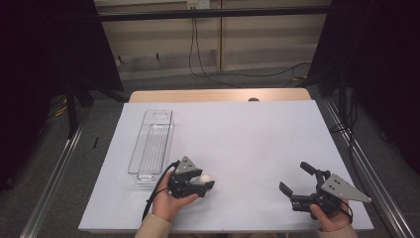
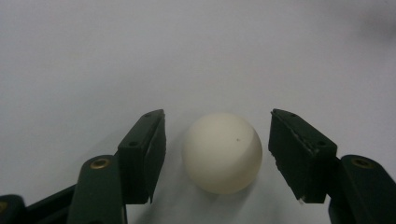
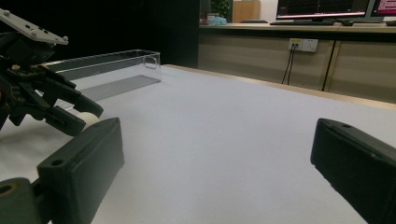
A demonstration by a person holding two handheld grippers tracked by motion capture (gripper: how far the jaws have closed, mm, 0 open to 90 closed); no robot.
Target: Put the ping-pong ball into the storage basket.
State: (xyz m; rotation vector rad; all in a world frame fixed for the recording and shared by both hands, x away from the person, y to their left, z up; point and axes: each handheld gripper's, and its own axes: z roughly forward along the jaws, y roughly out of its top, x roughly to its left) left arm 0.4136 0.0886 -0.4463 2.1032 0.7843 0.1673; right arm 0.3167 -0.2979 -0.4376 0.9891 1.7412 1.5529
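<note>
The left gripper (image 2: 217,154) view shows narrow gaps between its fingers and the white ball (image 2: 222,152) on the bench (image 1: 247,134); from above they are hidden. The right gripper (image 1: 296,179) gapes wide, empty.

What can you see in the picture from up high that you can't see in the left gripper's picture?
High view alone: the long clear plastic bin lying toward the table's left side, the right gripper with its jaws spread wide and nothing between them, both of the person's hands, and the dark floor beyond the table.

Left gripper view alone: the narrow gap on each side between the white ball and the left gripper pads, so they are not pressing on it.

Both share: the ball, the left gripper around it, and the white table.
</note>
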